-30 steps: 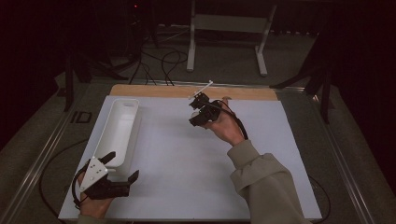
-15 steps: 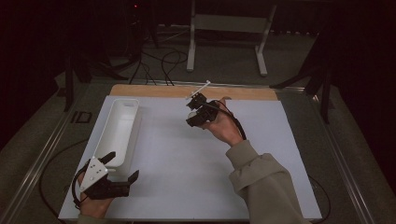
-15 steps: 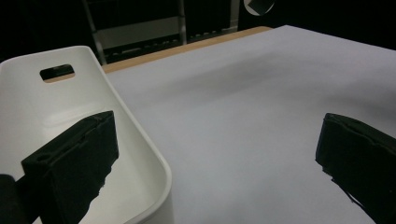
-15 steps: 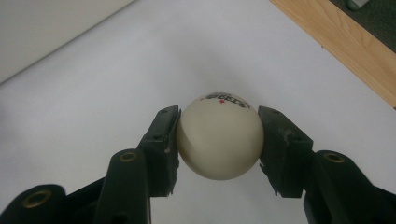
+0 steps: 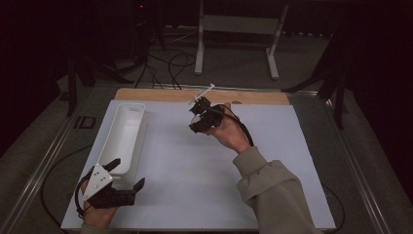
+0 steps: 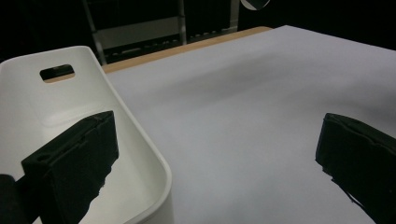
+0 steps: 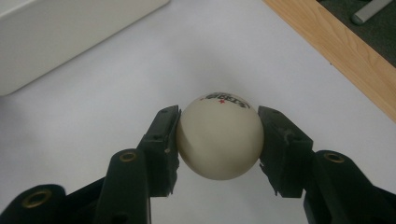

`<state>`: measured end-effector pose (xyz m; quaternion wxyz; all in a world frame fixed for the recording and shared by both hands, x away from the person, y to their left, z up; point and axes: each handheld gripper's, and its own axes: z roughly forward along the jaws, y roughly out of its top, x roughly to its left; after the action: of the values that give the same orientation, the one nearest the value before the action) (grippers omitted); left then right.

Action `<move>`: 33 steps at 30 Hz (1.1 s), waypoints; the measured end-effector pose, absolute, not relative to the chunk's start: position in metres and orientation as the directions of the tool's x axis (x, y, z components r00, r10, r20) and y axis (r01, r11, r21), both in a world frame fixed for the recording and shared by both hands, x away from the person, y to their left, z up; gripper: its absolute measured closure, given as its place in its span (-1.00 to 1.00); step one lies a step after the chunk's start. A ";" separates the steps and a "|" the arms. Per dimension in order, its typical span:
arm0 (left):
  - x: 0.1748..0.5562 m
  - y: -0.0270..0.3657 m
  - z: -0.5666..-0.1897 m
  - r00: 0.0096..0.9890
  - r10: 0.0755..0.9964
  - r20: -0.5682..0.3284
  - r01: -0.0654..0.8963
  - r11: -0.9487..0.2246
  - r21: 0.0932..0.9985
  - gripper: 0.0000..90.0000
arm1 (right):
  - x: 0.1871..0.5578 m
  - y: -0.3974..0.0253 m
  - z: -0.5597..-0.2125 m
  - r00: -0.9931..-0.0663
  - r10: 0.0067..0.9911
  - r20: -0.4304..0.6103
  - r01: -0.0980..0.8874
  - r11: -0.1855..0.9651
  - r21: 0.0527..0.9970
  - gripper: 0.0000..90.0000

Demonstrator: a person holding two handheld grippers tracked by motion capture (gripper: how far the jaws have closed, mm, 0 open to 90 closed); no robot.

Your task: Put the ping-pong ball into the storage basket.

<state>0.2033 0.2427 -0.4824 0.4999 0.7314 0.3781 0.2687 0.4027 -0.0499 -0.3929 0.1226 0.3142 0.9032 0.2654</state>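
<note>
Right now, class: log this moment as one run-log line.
right gripper: shut on ball, above white mat | left gripper: open, at near end of tray

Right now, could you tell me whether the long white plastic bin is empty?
Apparently empty: the long white plastic bin shows only bare white floor, though the left gripper, jaws wide apart, hides one corner.

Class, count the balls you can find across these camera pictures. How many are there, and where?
1: a cream ball, clamped in the right gripper above the white table. The white bin looks empty.
</note>
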 end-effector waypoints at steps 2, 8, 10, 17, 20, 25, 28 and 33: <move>0.203 0.243 -0.483 0.569 0.822 0.016 0.284 -0.216 0.934 -1.00 | 0.401 -0.047 -0.392 -0.780 0.624 -0.056 0.491 0.665 0.563 0.13; 0.204 0.243 -0.483 0.570 0.822 0.015 0.284 -0.214 0.935 -1.00 | 0.399 -0.043 -0.392 -0.788 0.613 -0.057 0.480 0.669 0.567 0.13; 0.203 0.243 -0.482 0.569 0.822 0.015 0.285 -0.214 0.934 -1.00 | 0.399 -0.042 -0.391 -0.790 0.610 -0.055 0.479 0.671 0.566 0.13; 0.203 0.243 -0.482 0.570 0.821 0.014 0.285 -0.214 0.934 -1.00 | 0.398 -0.039 -0.390 -0.795 0.603 -0.057 0.471 0.675 0.569 0.13; 0.203 0.243 -0.482 0.572 0.820 0.015 0.286 -0.216 0.934 -1.00 | 0.398 -0.038 -0.390 -0.796 0.603 -0.054 0.471 0.673 0.571 0.13; 0.204 0.242 -0.482 0.572 0.820 0.014 0.286 -0.215 0.934 -1.00 | 0.397 -0.037 -0.390 -0.800 0.598 -0.055 0.466 0.676 0.572 0.13; 0.204 0.242 -0.483 0.573 0.820 0.013 0.286 -0.215 0.934 -1.00 | 0.397 -0.035 -0.390 -0.801 0.596 -0.054 0.464 0.675 0.573 0.13; 0.204 0.243 -0.482 0.572 0.820 0.015 0.287 -0.217 0.933 -1.00 | 0.395 -0.032 -0.389 -0.808 0.587 -0.054 0.454 0.679 0.577 0.13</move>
<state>0.2035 0.2426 -0.4824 0.4990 0.7330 0.3773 0.2671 0.3951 -0.0319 -0.3894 0.1183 0.2864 0.9085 0.2802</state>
